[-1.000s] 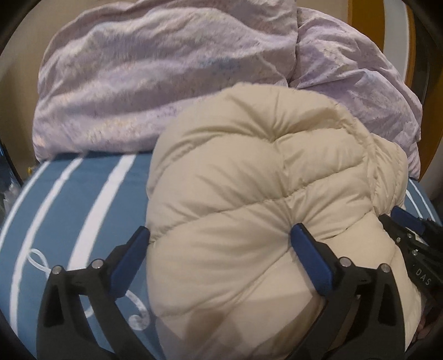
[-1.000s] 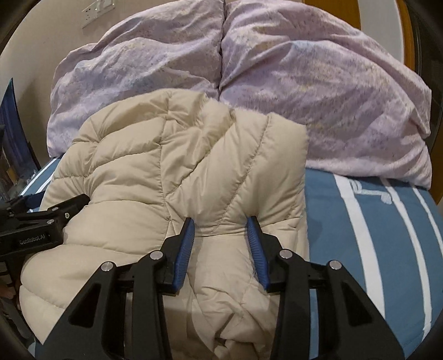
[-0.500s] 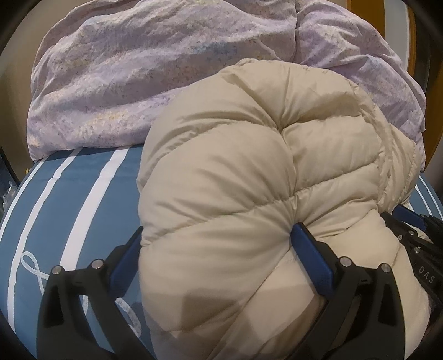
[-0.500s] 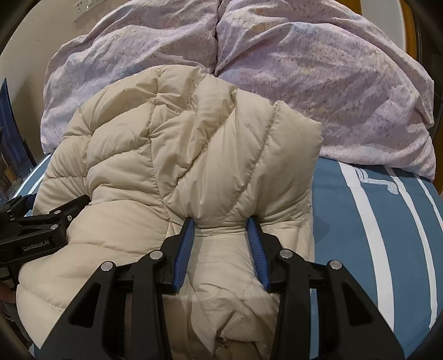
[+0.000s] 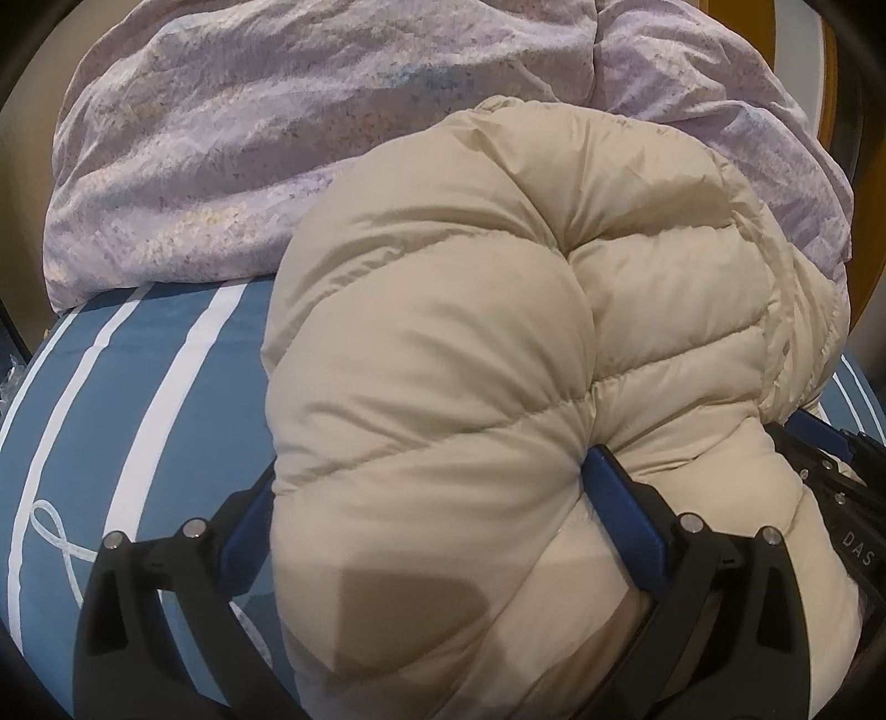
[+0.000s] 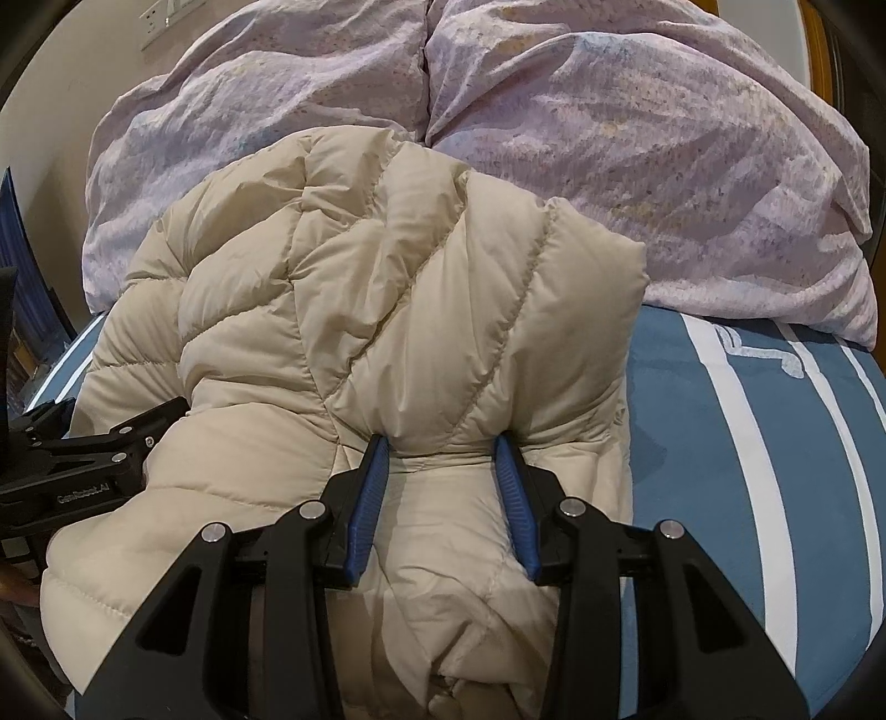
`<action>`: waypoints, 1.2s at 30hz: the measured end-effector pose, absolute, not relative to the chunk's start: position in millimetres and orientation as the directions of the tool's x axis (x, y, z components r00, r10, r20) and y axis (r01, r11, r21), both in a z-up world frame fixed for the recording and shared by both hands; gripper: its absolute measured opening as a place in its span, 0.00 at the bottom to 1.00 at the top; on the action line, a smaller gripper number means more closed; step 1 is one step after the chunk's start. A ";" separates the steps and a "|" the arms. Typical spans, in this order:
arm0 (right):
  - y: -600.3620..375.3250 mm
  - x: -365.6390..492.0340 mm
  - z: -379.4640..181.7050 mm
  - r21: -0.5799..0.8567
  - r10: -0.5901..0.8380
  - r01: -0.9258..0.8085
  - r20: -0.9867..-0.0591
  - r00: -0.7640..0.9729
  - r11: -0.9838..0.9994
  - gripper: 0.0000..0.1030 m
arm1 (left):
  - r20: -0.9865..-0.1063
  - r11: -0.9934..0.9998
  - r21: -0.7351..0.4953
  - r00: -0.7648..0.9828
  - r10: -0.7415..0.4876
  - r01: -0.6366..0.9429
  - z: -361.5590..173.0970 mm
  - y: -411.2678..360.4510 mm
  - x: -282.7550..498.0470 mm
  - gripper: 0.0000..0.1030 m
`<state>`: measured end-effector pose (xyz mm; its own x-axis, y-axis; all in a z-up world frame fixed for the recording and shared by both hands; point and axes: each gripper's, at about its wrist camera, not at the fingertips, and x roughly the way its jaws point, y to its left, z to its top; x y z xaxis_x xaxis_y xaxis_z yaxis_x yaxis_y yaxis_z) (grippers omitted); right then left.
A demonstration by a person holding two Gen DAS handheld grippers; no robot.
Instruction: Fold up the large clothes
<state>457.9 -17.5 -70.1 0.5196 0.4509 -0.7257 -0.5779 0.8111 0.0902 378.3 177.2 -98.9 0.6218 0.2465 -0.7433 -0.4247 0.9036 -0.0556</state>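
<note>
A cream puffer jacket [image 5: 470, 360] lies bunched and folded over on a blue striped bed sheet [image 5: 138, 387]. My left gripper [image 5: 432, 493] has its jaws wide apart around a thick roll of the jacket's left side, squeezing it. My right gripper [image 6: 443, 448] is shut on a thick fold of the jacket [image 6: 387, 310] near its right side; the padding bulges above the blue pads. The right gripper's body shows at the right edge of the left wrist view [image 5: 836, 498], and the left gripper's body at the left of the right wrist view [image 6: 83, 459].
A crumpled lilac duvet [image 5: 277, 138] is heaped along the back of the bed, also in the right wrist view [image 6: 637, 138], touching the jacket's far edge. Blue sheet with white stripes [image 6: 775, 443] lies right of the jacket. A wall socket [image 6: 166, 16] sits top left.
Both grippers have lifted and pushed the gripped jacket edge forward toward the duvet, so the jacket rolls up higher and bulkier. Both grips are unchanged.
</note>
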 end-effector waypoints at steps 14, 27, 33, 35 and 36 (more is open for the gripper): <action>-36.7 438.5 -47.1 0.137 0.491 -0.579 -0.701 0.517 0.804 0.83 | -0.733 0.879 -0.178 0.656 0.182 -0.443 -93.5 200.1 349.2 0.98; -99.4 333.4 -4.2 0.167 0.459 -0.500 -0.700 0.547 0.850 0.99 | -0.713 0.885 -0.187 0.678 0.177 -0.427 -45.6 154.0 222.2 0.98; -116.3 290.9 1.2 0.206 0.504 -0.530 -0.695 0.513 0.822 0.99 | -0.714 0.876 -0.206 0.679 0.171 -0.437 -39.8 127.4 169.9 0.98; -121.4 278.9 2.9 0.203 0.500 -0.527 -0.697 0.514 0.825 0.99 | -0.713 0.878 -0.215 0.683 0.159 -0.428 -39.2 118.7 156.1 0.98; -123.8 274.2 3.7 0.207 0.501 -0.525 -0.698 0.512 0.826 0.99 | -0.712 0.879 -0.215 0.685 0.156 -0.425 -38.6 114.0 149.7 0.98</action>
<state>274.2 -123.8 3.7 0.5124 0.5006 -0.6977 -0.5249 0.8256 0.2070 149.7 114.0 -38.6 0.6847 0.1563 -0.7118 -0.4246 0.8794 -0.2154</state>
